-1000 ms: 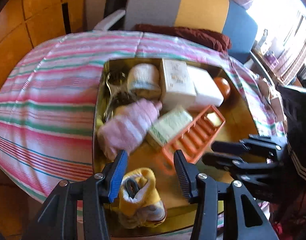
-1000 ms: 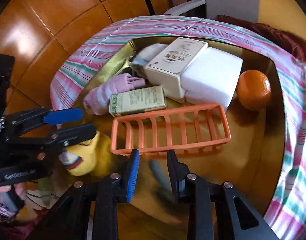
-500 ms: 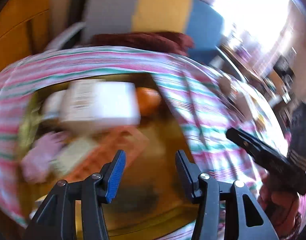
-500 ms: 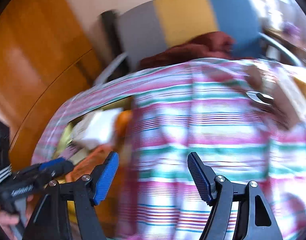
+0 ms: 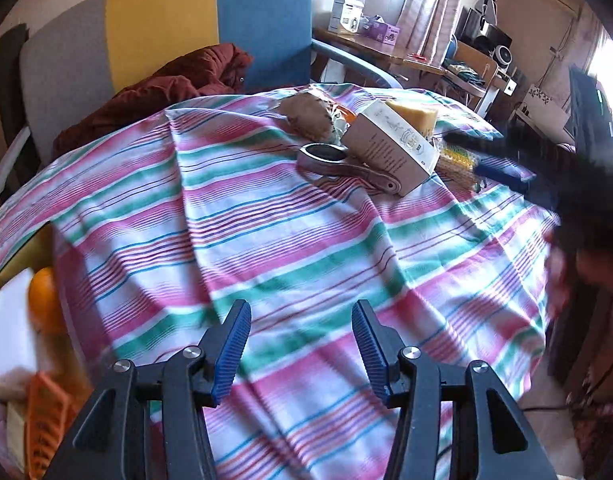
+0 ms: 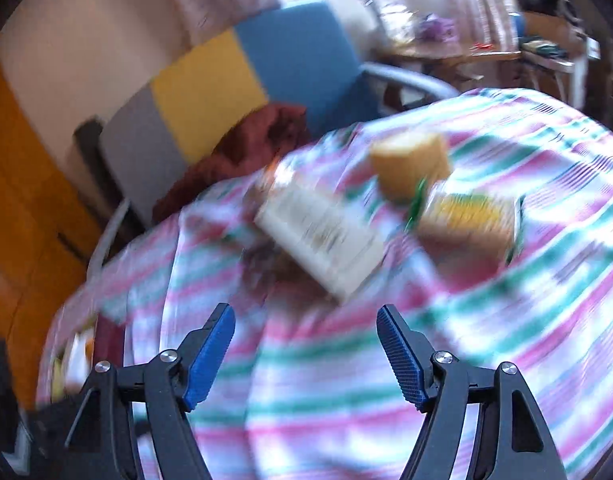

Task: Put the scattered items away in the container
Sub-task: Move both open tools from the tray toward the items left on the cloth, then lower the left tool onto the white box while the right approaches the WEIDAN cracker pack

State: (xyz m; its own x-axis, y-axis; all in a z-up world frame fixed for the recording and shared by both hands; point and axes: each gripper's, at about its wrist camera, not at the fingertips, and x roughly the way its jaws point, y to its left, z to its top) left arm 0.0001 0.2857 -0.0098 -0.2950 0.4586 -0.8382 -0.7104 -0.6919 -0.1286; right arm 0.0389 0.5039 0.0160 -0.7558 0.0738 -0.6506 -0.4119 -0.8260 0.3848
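Observation:
My left gripper (image 5: 302, 320) hangs open and empty over the striped tablecloth (image 5: 290, 240). Scattered items lie at the far side: a white box (image 5: 390, 152), a metal hand tool (image 5: 338, 162), a brown lump (image 5: 306, 118), a yellow sponge (image 5: 412, 114) and a yellow packet (image 5: 458, 164). My right gripper (image 5: 494, 160) is blurred beside that packet. In the right wrist view the right gripper (image 6: 306, 328) is open and empty, short of the white box (image 6: 322, 240), sponge (image 6: 410, 164) and packet (image 6: 466, 216). The gold tray (image 5: 26, 254) sits at the left edge, holding an orange (image 5: 42, 300).
A grey, yellow and blue chair (image 5: 166, 24) with a dark red garment (image 5: 166, 88) stands behind the table. Desks with clutter (image 5: 386, 36) fill the far right. An orange rack (image 5: 46, 428) lies in the tray. A person's hand (image 5: 586, 272) is at the right.
Both grippers swung away from the gold tray, rightward over the cloth to the scattered items. The right jaws, nearly shut a second ago, now stand wide apart.

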